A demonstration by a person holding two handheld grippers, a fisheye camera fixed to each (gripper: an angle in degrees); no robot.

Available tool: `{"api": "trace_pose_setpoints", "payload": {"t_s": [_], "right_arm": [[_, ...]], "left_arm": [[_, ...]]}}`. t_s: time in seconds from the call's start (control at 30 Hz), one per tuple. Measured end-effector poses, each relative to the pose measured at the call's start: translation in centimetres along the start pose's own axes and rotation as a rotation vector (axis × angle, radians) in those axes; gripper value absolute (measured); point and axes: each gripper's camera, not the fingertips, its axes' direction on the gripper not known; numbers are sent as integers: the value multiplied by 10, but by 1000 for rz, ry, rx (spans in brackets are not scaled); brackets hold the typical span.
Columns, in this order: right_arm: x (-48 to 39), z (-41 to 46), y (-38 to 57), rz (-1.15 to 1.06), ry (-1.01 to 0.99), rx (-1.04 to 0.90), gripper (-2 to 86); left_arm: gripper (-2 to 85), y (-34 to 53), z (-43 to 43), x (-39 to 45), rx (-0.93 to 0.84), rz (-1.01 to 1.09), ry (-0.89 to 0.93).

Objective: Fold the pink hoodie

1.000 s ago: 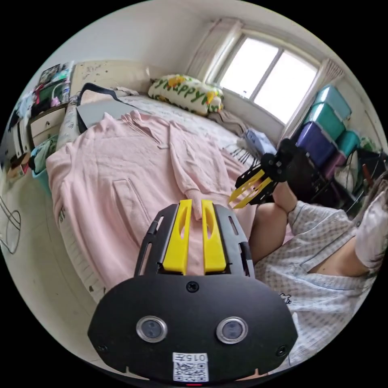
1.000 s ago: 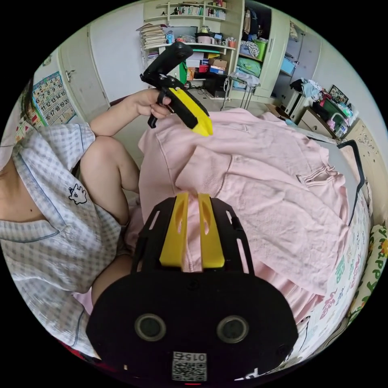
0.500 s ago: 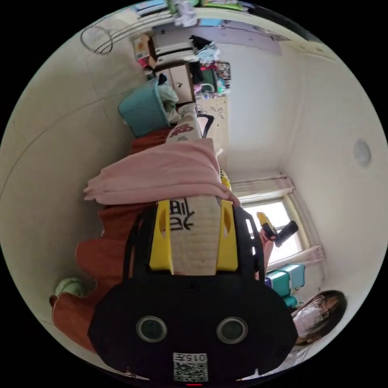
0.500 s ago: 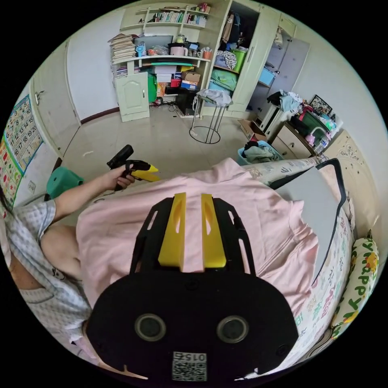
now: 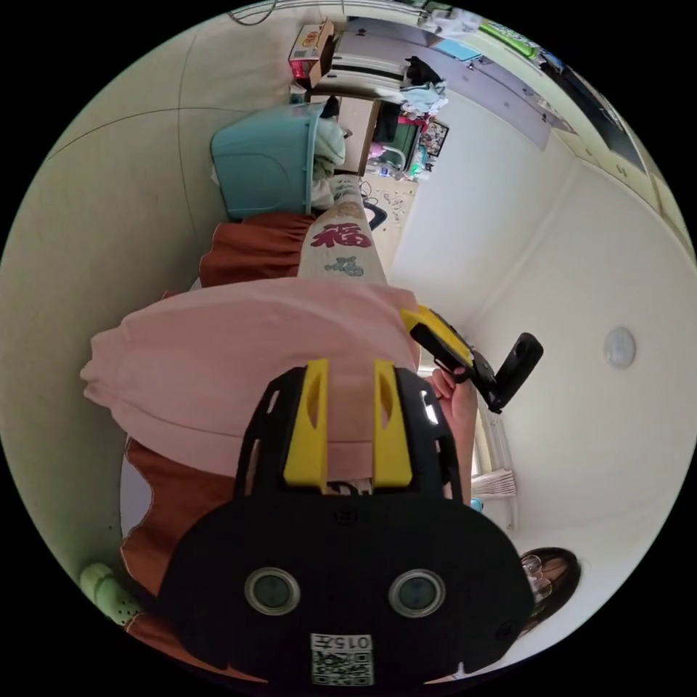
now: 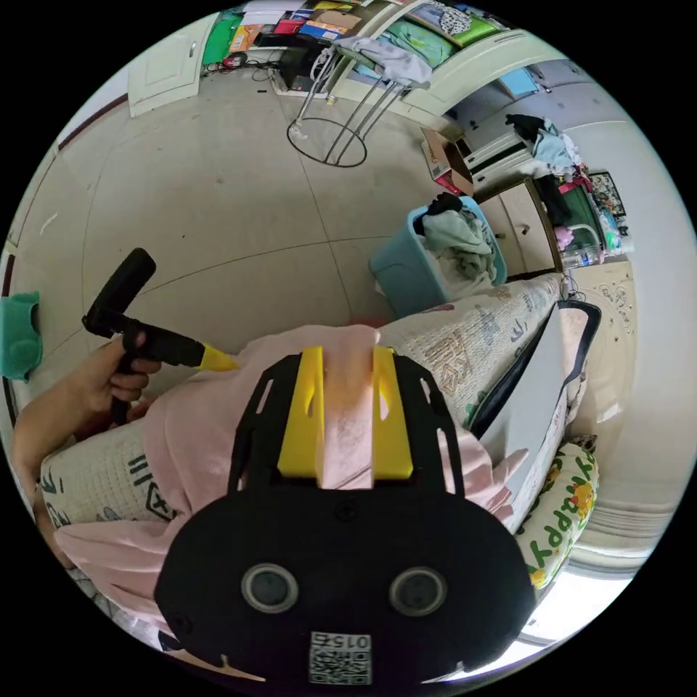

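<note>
The pink hoodie (image 5: 218, 363) lies folded on the bed and drapes over its side. In the left gripper view my left gripper (image 5: 350, 367) has pink cloth filling the gap between its yellow jaws. My right gripper (image 5: 417, 323) meets the hoodie's far edge, held by a hand. In the right gripper view the hoodie (image 6: 196, 450) is bunched over the patterned bed mat (image 6: 465, 341). My right gripper (image 6: 348, 356) pinches a raised fold of it. My left gripper (image 6: 210, 357) touches the hoodie's edge at the left.
A teal laundry basket (image 6: 414, 276) stands on the floor beside the bed. A wire stool (image 6: 334, 138) stands farther out. A grey board (image 6: 530, 414) and a printed pillow (image 6: 559, 523) lie on the bed. An orange bed skirt (image 5: 247, 250) hangs below the mat.
The left gripper let go of the sleeve cuff, opened wide, then closed on the hoodie at the bed's side. Both hands have moved towards the bed's edge, carrying cloth with them.
</note>
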Motion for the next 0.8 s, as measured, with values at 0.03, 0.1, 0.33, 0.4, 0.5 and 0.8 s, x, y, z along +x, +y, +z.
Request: {"api": "trace_pose_setpoints", "payload": {"t_s": [0.03,0.1,0.33,0.4,0.5,0.8], "right_arm": [[-3,-1,1,11,57,22,51],[-3,-7,5,18,62,54,33],[16,-38,37,183,-35,227,19],[18,-42,43,193,-45,240,18],[15,-42,49,177,-30,240,18],[8,-34,58,149,27,233,21]], "left_arm": [[19,0,-9,6,28,20,4],[4,1,-23,22,74,57,-32],[109,20,-53,45,5,70,22],[161,33,-59,33,-21,31,23],[192,54,-65,3,-53,-31,157],[205,93,-38,-38,-34,-89,385]]}}
